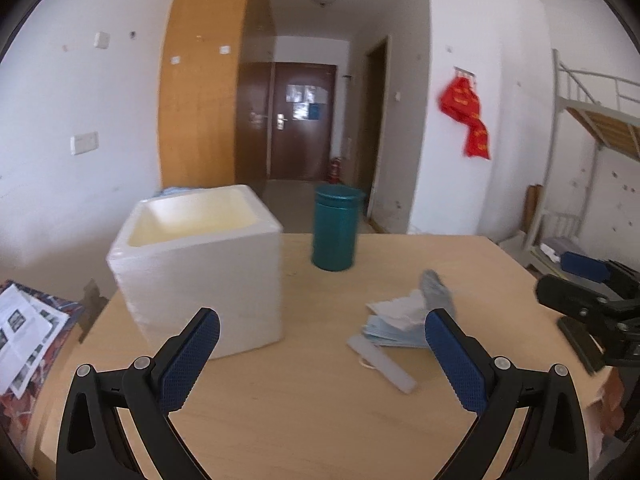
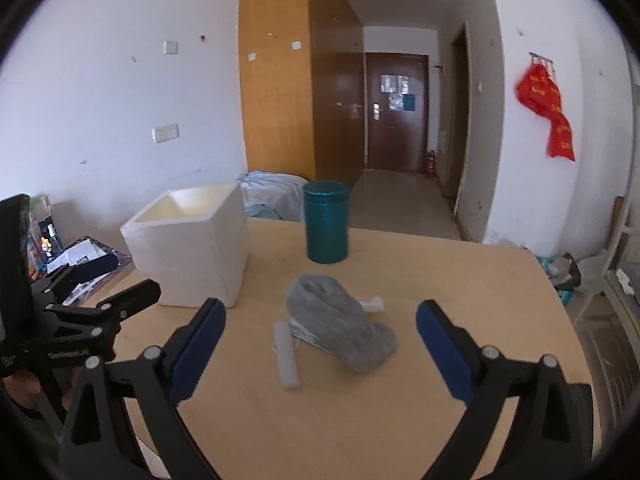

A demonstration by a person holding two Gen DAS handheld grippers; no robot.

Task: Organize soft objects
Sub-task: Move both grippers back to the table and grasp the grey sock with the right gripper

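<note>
A grey sock [image 2: 340, 322] lies on the wooden table [image 2: 440, 272], on top of a stack of pale blue face masks [image 1: 394, 334] and a crumpled white tissue [image 2: 372, 304]. A small white strip [image 2: 286, 354] lies beside them. The sock also shows in the left wrist view [image 1: 438, 290]. A white foam box [image 1: 200, 268], open-topped, stands at the left; it also shows in the right wrist view [image 2: 192, 246]. My right gripper [image 2: 320, 344] is open, just short of the sock. My left gripper [image 1: 322, 354] is open and empty, between the box and the pile.
A teal metal canister [image 1: 336, 232] stands upright behind the pile, right of the box. Papers and clutter [image 1: 28, 332] lie off the table's left edge. A bunk bed frame [image 1: 592, 128] stands at the right. A blue cloth heap [image 2: 276, 194] lies on the floor behind.
</note>
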